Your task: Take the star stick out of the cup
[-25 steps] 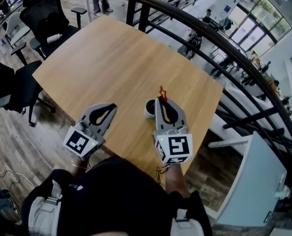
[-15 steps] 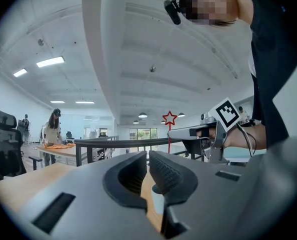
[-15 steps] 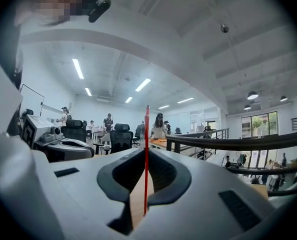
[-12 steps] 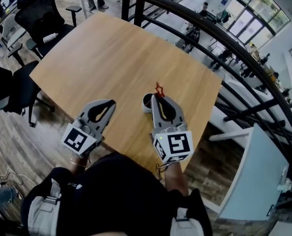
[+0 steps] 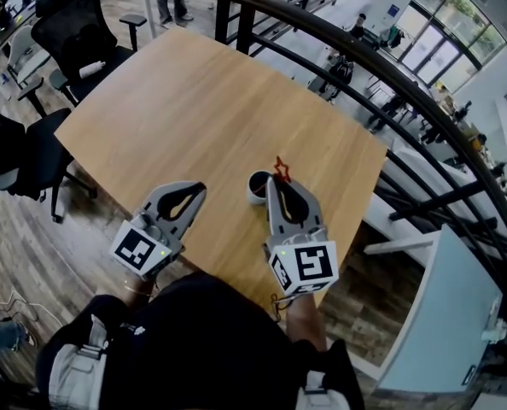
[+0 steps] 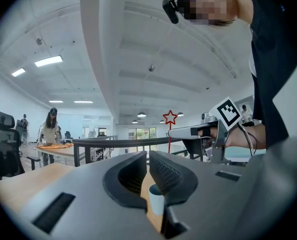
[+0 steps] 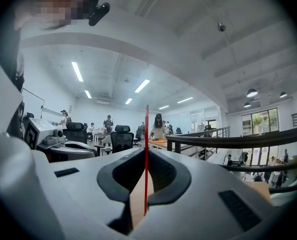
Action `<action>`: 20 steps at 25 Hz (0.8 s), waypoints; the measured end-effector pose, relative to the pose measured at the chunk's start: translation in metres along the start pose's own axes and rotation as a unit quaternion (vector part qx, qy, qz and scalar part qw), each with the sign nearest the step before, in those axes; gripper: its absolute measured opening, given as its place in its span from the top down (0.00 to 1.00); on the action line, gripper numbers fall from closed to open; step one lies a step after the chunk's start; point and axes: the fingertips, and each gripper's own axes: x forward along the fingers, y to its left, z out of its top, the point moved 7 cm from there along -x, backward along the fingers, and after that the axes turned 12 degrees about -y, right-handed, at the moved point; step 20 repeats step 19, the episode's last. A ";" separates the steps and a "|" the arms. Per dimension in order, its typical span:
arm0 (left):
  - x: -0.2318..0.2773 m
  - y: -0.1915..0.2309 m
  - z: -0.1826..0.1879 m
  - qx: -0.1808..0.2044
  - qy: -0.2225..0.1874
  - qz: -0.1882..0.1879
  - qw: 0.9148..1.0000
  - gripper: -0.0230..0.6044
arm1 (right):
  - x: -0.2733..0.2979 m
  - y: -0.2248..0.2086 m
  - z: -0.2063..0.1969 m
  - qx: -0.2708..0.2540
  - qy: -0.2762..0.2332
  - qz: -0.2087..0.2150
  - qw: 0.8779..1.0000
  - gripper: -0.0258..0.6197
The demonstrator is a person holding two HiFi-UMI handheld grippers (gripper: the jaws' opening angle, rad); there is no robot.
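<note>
Right gripper (image 7: 146,154): jaws closed on the stick (image 7: 146,129), which is upright with its lower end hanging free below them. The stick is judged clear of the cup (image 5: 259,185), just left of the jaws, so removal looks done. Left gripper (image 6: 148,156): closed, empty. Table (image 5: 194,92) bare ahead; railing (image 5: 381,67) lies beyond its right edge.

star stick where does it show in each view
Head view: star stick just right of centre, at the right tool's tip.
Left gripper view: star stick right of centre, above the jaws.
Right gripper view: star stick dead centre, upright between the jaws.
Shared landmark: black railing.
</note>
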 end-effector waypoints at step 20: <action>0.005 -0.004 -0.002 0.001 0.006 -0.006 1.000 0.92 | -0.005 -0.006 -0.001 0.009 -0.001 -0.003 1.000 0.91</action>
